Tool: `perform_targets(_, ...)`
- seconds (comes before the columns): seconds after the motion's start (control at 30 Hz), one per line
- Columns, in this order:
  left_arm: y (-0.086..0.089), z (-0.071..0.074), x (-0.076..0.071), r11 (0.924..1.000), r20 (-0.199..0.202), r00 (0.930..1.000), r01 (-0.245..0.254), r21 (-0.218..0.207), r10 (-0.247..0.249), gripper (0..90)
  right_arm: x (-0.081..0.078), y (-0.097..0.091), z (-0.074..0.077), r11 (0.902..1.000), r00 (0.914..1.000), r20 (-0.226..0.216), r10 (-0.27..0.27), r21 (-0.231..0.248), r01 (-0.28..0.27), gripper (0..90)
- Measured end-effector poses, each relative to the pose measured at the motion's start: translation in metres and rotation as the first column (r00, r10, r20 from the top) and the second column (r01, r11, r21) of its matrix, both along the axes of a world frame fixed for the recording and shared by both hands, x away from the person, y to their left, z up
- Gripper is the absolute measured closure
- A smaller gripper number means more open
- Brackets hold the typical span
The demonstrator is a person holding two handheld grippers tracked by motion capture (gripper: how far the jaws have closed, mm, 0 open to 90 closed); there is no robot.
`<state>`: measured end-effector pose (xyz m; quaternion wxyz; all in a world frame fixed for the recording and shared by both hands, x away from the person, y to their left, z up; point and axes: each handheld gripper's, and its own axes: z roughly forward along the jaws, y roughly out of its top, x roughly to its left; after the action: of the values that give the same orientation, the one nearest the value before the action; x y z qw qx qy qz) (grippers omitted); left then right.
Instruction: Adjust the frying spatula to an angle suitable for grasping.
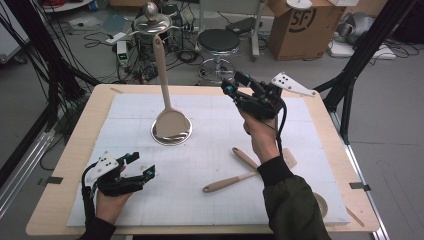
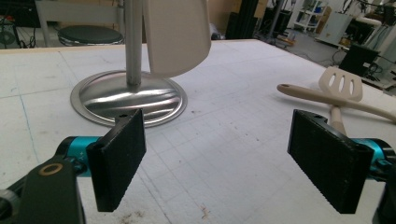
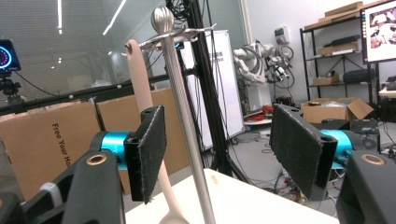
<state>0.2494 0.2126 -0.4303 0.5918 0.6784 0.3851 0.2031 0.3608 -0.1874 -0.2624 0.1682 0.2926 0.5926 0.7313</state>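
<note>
A steel stand, with a round base and a knob-topped pole, rises at the mat's middle. From its top a beige turner hangs with its blade just above the base. My right gripper is raised to the right of the stand and points at it. In the right gripper view, my right gripper is open, the pole framed between the pads but farther off and untouched. My left gripper rests low at the front left. In its own view, my left gripper is open and empty.
A slotted spatula and a beige spoon lie crossed on the white mat, partly under the right forearm. In the left gripper view the spatula head lies at the right. Beyond the table stand a stool and a cardboard box.
</note>
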Motion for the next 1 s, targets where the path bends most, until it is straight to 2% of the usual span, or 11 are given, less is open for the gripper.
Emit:
perform_targets(0.1, -0.001, 0.000, 0.000, 1.0000, -0.001, 1.0000, 0.003, 0.000, -0.003, 19.8, -0.006, -0.006, -0.005, 0.9999, 0.9999, -0.006, -0.009, -0.005, 0.009, 35.8)
perform_targets(0.2, -0.002, 0.000, 0.000, 1.0000, -0.004, 1.0000, 0.006, 0.002, -0.006, 19.8, -0.008, -0.011, -0.007, 0.9998, 0.9992, -0.037, -0.013, 0.013, 0.014, 35.8)
perform_targets(0.3, -0.002, 0.000, 0.000, 1.0000, -0.002, 1.0000, 0.007, 0.004, -0.007, 19.8, -0.012, -0.015, -0.007, 0.9997, 0.9993, -0.034, -0.017, 0.015, 0.017, 35.9)
perform_targets(0.4, -0.003, 0.000, 0.000, 0.9999, -0.001, 1.0000, 0.010, 0.007, -0.010, 19.8, -0.018, -0.019, -0.009, 0.9998, 0.9994, -0.028, -0.018, 0.006, 0.019, 35.8)
perform_targets(0.6, -0.003, 0.000, -0.001, 0.9999, 0.000, 1.0000, 0.008, 0.007, -0.008, 19.8, -0.025, -0.030, -0.016, 0.9997, 0.9987, -0.047, -0.020, -0.017, 0.019, 35.6)
perform_targets(0.7, -0.003, 0.000, -0.001, 0.9999, -0.001, 1.0000, 0.009, 0.005, -0.009, 19.8, -0.030, -0.034, -0.021, 0.9992, 0.9984, -0.052, -0.024, -0.034, 0.023, 35.6)
perform_targets(0.83, -0.004, 0.000, 0.000, 0.9999, 0.001, 0.9999, 0.013, 0.007, -0.013, 19.8, -0.035, -0.038, -0.030, 0.9965, 0.9939, -0.101, -0.045, -0.074, 0.037, 35.9)
perform_targets(1.0, -0.004, 0.001, -0.001, 0.9999, 0.001, 0.9999, 0.014, 0.008, -0.014, 19.8, -0.045, -0.041, -0.037, 0.9875, 0.9917, -0.103, -0.076, -0.145, 0.061, 36.8)
